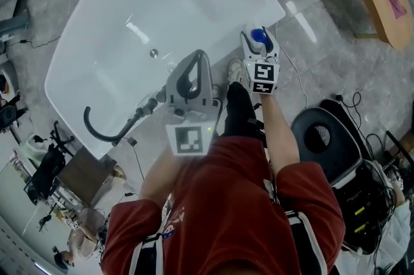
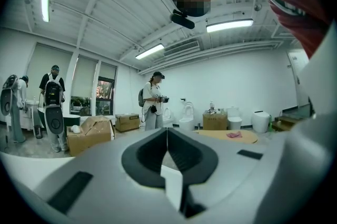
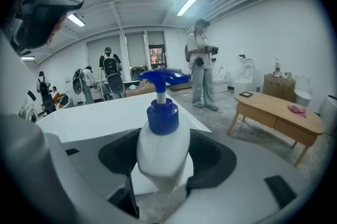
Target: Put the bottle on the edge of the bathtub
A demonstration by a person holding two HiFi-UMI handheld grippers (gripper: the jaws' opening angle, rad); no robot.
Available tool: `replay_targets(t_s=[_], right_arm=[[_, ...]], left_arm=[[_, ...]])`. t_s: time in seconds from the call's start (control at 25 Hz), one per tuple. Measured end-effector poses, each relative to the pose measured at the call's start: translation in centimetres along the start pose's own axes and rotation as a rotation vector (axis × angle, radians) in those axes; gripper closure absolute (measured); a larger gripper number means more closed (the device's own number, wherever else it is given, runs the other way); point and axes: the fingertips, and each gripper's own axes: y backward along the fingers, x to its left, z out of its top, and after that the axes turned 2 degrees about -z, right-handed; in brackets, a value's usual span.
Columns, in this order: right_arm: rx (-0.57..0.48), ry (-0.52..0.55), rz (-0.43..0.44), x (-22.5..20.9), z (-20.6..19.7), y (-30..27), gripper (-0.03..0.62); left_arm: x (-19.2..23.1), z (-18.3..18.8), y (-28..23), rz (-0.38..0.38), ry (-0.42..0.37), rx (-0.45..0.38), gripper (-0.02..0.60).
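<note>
A white bottle with a blue pump top stands upright between the jaws of my right gripper, which is shut on its body. In the head view that gripper hangs just off the near right corner of the white bathtub. The tub's broad rim lies right behind the bottle in the right gripper view. My left gripper is held over the tub's near edge. Its jaws meet in a thin line with nothing between them.
A black curved hose and tap sit on the tub's near left rim, with a drain in the basin. A wooden table stands to the right, a black round unit and cables on the floor. People and cardboard boxes stand behind.
</note>
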Motion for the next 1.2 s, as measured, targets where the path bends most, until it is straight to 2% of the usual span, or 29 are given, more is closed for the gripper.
replay_targets(t_s=[0.16, 0.4, 0.68, 1.2], right_arm=[[-0.010, 0.014, -0.008, -0.1, -0.1, -0.3, 0.318], [-0.010, 0.032, 0.029, 1.0, -0.4, -0.6, 0.316], [0.003, 0.018, 0.023, 0.7, -0.3, -0.5, 0.243], [-0.033, 0.012, -0.015, 0.7, 1.2, 4.1, 0.217]], left_arm=[[-0.2, 0.1, -0.6, -0.010, 0.000, -0.006, 0.566], [-0.3, -0.7, -0.8, -0.008, 0.003, -0.008, 0.566], [-0.3, -0.6, -0.9, 0.002, 0.011, -0.013, 0.566], [-1.0, 0.4, 1.3, -0.018, 0.015, -0.037, 0.565]])
